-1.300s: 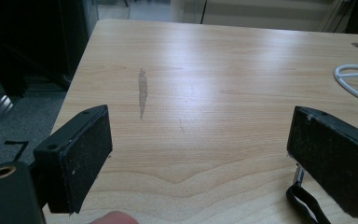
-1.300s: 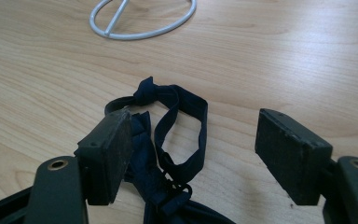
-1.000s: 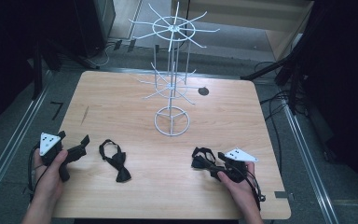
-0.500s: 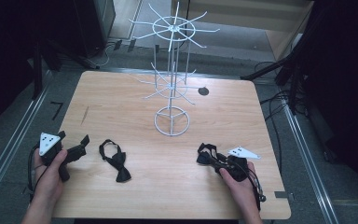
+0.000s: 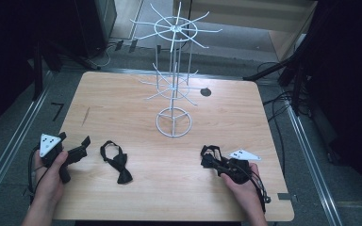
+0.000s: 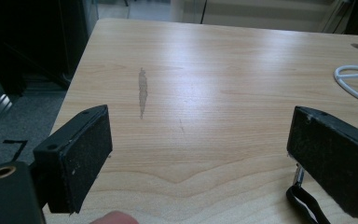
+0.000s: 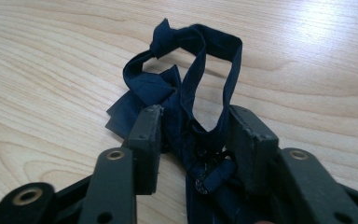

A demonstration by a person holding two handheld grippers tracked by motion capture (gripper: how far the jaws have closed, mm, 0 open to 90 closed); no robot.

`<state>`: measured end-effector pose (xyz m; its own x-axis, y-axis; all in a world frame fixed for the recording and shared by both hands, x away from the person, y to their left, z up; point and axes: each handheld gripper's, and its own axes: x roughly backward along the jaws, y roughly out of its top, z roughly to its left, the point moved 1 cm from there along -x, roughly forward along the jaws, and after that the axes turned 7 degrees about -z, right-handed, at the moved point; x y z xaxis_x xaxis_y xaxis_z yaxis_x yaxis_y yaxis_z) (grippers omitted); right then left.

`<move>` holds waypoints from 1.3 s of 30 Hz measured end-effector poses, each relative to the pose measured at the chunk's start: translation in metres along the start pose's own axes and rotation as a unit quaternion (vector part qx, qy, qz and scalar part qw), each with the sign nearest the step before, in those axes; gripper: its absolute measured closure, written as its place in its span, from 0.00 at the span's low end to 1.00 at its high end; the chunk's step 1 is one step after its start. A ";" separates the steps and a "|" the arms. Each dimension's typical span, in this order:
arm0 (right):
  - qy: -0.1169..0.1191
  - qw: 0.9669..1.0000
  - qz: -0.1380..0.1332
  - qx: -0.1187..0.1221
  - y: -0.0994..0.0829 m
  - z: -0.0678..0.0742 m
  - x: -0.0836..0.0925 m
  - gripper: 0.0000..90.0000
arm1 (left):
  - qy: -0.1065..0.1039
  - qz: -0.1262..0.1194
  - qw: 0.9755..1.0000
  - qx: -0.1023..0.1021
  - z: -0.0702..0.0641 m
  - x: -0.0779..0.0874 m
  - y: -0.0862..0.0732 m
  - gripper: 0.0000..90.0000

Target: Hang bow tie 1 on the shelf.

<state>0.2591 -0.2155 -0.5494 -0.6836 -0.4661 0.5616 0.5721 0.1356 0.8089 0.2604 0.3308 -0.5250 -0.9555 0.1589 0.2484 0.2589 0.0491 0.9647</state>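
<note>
Resting on the worktop point(image 5: 245, 117), a dark bow tie point(image 7: 182, 93) was clamped by the right gripper point(image 7: 193, 140), just closed; left gripper point(image 6: 200, 154) gaped empty; rack point(image 5: 173, 84) unhung.

My left gripper point(image 5: 78, 149) rests low at the near left, jaws wide apart. My right gripper point(image 5: 210, 157), near right, jaws just closing, partly closed.
</note>
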 end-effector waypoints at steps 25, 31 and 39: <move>-0.016 0.999 -0.024 0.034 0.006 0.006 0.006 0.85 | -0.002 -0.001 1.000 0.004 0.000 0.000 0.000 0.08; -0.015 0.997 -0.057 0.040 0.012 0.010 0.013 0.85 | -0.001 -0.001 1.000 0.002 0.000 0.000 0.000 0.08; -0.011 0.996 -0.081 0.035 0.016 0.010 0.019 0.86 | 0.000 0.000 1.000 0.002 0.000 0.000 0.000 0.08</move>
<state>0.2506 -0.2132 -0.5236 -0.7745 -0.4681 0.4254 0.4205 0.1212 0.8991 0.2605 0.3310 -0.5251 -0.9558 0.1584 0.2475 0.2587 0.0541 0.9644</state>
